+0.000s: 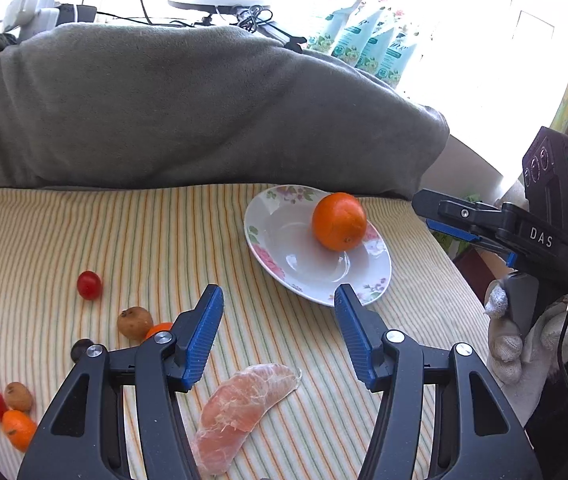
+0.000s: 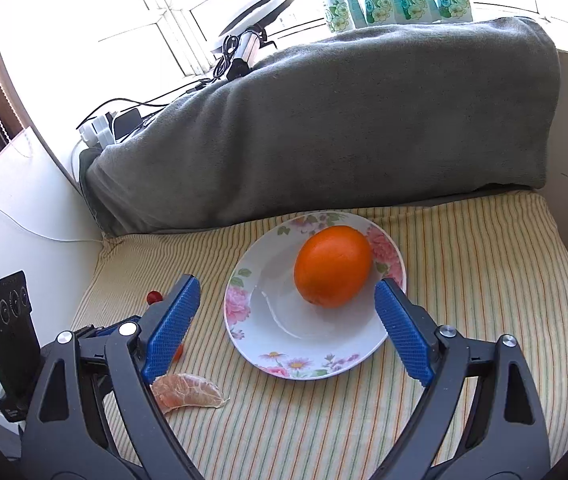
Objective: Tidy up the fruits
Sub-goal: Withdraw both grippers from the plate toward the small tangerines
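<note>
Left wrist view: the left gripper (image 1: 278,300) points down over the striped cloth (image 1: 132,232), jaws partly apart with nothing between them; a peeled citrus segment (image 1: 240,408), pale, membranous and curved, lies on the cloth just below the blue ribbed pads. The right gripper (image 1: 427,216) enters from the right edge, held by a hand in a white knit glove (image 1: 523,348); its black body reads "DAS". A whole orange (image 1: 338,221), smooth and round, sits on the floral-rimmed plate (image 1: 284,264). Small loose fruits lie left, among them a cherry tomato (image 1: 89,285). Right wrist view: the right gripper (image 2: 285,304) stands with jaws wide apart, empty, flanking the plate (image 2: 284,344) with the orange (image 2: 331,266). The segment (image 2: 188,392) lies beside its left finger. A grey fleece blanket (image 2: 323,128) lies bunched behind.
</note>
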`<state>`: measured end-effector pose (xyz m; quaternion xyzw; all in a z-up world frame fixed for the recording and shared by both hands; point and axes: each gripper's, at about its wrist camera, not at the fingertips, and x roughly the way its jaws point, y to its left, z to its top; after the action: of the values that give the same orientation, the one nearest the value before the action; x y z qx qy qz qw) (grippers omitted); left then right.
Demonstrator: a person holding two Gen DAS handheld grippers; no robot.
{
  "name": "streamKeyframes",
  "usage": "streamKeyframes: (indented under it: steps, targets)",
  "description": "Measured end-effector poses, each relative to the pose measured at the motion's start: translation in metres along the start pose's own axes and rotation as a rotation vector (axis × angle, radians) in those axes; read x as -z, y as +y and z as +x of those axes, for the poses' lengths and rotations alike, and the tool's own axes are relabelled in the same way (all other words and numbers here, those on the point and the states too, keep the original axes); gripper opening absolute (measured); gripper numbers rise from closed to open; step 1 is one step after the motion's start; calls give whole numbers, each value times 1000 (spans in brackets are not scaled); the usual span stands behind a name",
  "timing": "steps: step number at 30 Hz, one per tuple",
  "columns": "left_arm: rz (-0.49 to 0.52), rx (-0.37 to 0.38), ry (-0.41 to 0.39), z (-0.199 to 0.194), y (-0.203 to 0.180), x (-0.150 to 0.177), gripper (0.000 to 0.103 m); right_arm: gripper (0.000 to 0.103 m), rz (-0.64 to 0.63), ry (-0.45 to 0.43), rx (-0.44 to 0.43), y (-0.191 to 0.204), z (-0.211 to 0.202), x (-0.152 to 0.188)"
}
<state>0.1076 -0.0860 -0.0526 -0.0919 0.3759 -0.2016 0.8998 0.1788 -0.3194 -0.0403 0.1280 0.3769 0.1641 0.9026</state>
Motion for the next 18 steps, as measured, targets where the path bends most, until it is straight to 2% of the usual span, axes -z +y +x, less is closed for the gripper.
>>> streamKeyframes:
  steps: [4,18]
  targets:
    - [-9,-25,-28,-20,15,4,58,91,-46,2,9,6,-4,7]
    - [-69,-241,-100,-88,79,38,62,91,-234,13,2,62,-6,33]
